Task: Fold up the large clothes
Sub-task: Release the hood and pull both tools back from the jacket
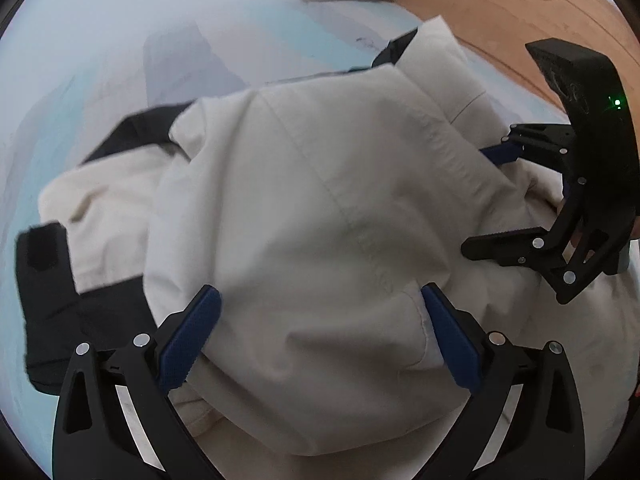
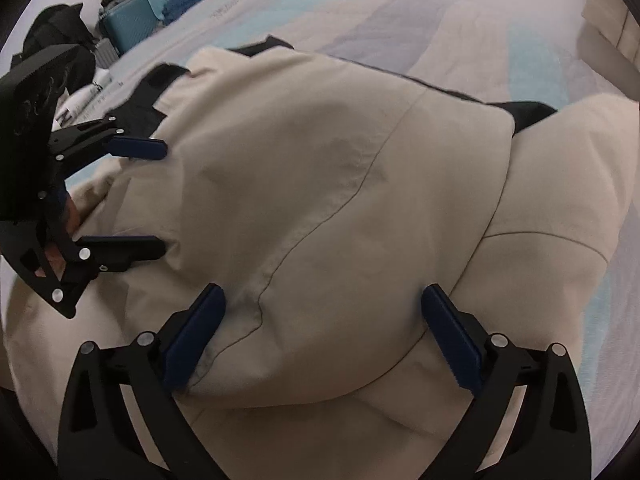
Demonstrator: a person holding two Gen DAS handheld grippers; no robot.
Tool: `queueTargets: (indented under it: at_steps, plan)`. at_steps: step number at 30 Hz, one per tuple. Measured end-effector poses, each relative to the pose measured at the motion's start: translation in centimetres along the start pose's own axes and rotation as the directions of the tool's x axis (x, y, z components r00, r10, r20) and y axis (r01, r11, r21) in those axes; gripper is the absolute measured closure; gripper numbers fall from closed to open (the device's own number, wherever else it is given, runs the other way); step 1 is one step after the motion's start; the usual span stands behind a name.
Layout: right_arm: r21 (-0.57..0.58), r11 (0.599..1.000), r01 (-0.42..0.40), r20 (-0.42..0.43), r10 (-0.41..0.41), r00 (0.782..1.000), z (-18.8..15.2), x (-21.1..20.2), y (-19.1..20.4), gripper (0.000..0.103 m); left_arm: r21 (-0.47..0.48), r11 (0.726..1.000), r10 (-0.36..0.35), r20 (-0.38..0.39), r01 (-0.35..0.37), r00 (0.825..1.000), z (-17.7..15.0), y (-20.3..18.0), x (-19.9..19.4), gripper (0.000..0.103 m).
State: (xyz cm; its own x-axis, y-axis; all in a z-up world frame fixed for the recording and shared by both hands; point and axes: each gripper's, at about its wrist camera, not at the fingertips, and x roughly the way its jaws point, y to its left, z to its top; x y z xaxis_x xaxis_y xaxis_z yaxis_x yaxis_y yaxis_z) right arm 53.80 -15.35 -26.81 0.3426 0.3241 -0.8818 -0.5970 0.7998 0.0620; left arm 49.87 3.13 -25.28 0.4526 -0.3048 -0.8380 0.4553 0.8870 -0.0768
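A cream jacket (image 1: 304, 208) with black trim lies heaped on a bed (image 1: 100, 40), its lower edge cut off by both views. The left tool (image 1: 320, 332) and right tool (image 2: 322, 332) hang over it, jaws wide apart, gripping nothing.

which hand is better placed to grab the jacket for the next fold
Neither clearly. The left gripper and right gripper both hover open over the cream jacket, side by side near one edge, so probably both.
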Motion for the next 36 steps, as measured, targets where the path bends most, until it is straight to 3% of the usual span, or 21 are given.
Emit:
queueTargets:
  at_steps: [15, 20, 24, 36]
  plan:
    - [0.013, 0.997, 0.077, 0.000, -0.077, 0.997, 0.0, 0.5, 0.3, 0.006, -0.019, 1.000, 0.009, -0.005, -0.009, 1.000, -0.3, 0.3, 0.7, 0.006]
    - [0.044, 0.994, 0.105, 0.046, -0.107, 0.993, 0.0, -2.8, 1.3, 0.007, -0.070, 0.997, 0.033, 0.013, -0.032, 0.999, -0.2, 0.3, -2.4, 0.007]
    - [0.075, 0.990, 0.120, 0.078, -0.126, 0.989, -1.8, -6.3, 2.0, 0.007, -0.146, 0.989, 0.042, 0.025, -0.038, 0.999, -2.1, 0.6, -5.9, 0.007]
    - [0.273, 0.936, 0.222, 0.006, -0.232, 0.973, -8.9, -13.2, 4.6, 0.007, -0.289, 0.950, 0.121, -0.008, -0.118, 0.993, -9.5, -0.5, -14.4, 0.007]
